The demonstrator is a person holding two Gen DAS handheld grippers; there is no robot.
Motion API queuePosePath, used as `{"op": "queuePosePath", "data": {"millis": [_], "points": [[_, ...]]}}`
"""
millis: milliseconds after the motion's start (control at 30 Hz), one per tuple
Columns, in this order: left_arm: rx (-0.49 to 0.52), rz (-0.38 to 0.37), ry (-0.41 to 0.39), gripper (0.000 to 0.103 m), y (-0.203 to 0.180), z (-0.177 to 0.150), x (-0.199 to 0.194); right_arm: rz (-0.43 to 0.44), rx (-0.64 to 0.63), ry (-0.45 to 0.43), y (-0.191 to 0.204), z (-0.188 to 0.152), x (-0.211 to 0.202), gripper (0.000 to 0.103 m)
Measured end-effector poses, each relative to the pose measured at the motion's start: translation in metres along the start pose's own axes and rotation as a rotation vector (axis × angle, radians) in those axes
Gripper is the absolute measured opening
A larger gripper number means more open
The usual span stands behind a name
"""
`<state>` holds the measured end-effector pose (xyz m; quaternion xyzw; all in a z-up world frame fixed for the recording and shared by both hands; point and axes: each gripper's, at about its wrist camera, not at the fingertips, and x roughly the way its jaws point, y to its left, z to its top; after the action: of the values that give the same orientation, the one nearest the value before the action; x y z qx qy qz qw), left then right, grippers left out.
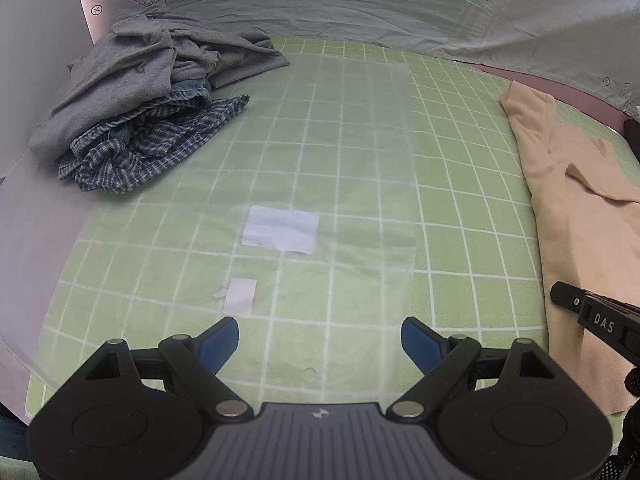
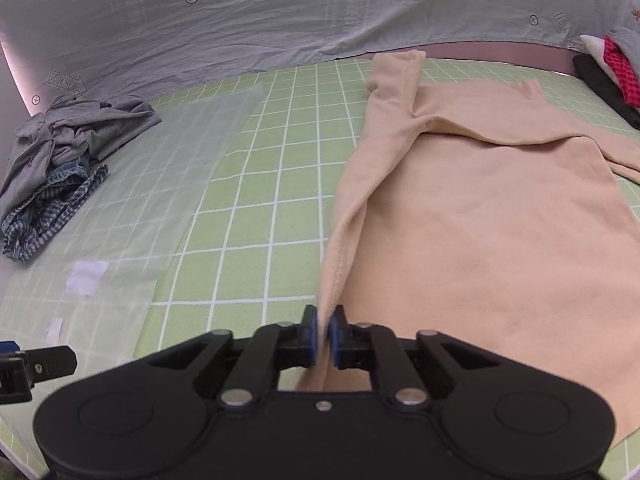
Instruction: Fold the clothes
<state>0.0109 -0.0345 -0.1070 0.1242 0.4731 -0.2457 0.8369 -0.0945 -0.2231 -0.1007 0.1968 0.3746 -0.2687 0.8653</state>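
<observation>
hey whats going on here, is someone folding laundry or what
Yes, clothes are being folded on a green grid mat. The right gripper is shut on the left edge of a beige shirt that lies spread on the mat, with that edge lifted as if starting a fold. The left gripper is open and empty, hovering over a translucent sheet on the mat. A crumpled pile of clothes, grey and blue plaid, waits at the far left, and a few more garments sit at the far right.
</observation>
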Motion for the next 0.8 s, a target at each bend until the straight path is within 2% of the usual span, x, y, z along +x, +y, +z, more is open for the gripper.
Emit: {"op": "queuePosePath", "data": {"millis": [167, 267, 333, 467, 567, 633, 700, 800], "points": [[0.013, -0.045, -0.009, 0.089, -0.029, 0.009, 0.003, -0.004, 0.012, -0.060, -0.022, 0.010, -0.026, 0.003], [0.035, -0.078, -0.006, 0.089, -0.053, 0.012, 0.005, -0.042, 0.032, -0.084, -0.048, 0.015, -0.039, 0.003], [0.058, -0.098, -0.004, 0.089, -0.070, 0.013, 0.006, -0.073, 0.031, -0.079, -0.066, 0.016, -0.040, 0.003], [0.086, -0.099, 0.005, 0.089, -0.097, 0.010, 0.006, -0.104, 0.013, 0.002, -0.094, 0.010, -0.022, 0.004], [0.097, -0.096, 0.016, 0.089, -0.116, 0.008, 0.005, -0.106, -0.017, 0.064, -0.103, 0.002, -0.007, 0.011], [0.086, -0.089, 0.027, 0.089, -0.123, 0.008, 0.007, -0.086, -0.050, 0.069, -0.108, 0.002, -0.007, 0.014], [0.070, -0.080, 0.038, 0.089, -0.132, 0.011, 0.010, -0.061, -0.065, 0.069, -0.113, 0.008, -0.010, 0.025], [0.055, -0.073, 0.046, 0.089, -0.147, 0.016, 0.014, -0.011, -0.042, 0.048, -0.130, 0.018, -0.019, 0.036]]}}
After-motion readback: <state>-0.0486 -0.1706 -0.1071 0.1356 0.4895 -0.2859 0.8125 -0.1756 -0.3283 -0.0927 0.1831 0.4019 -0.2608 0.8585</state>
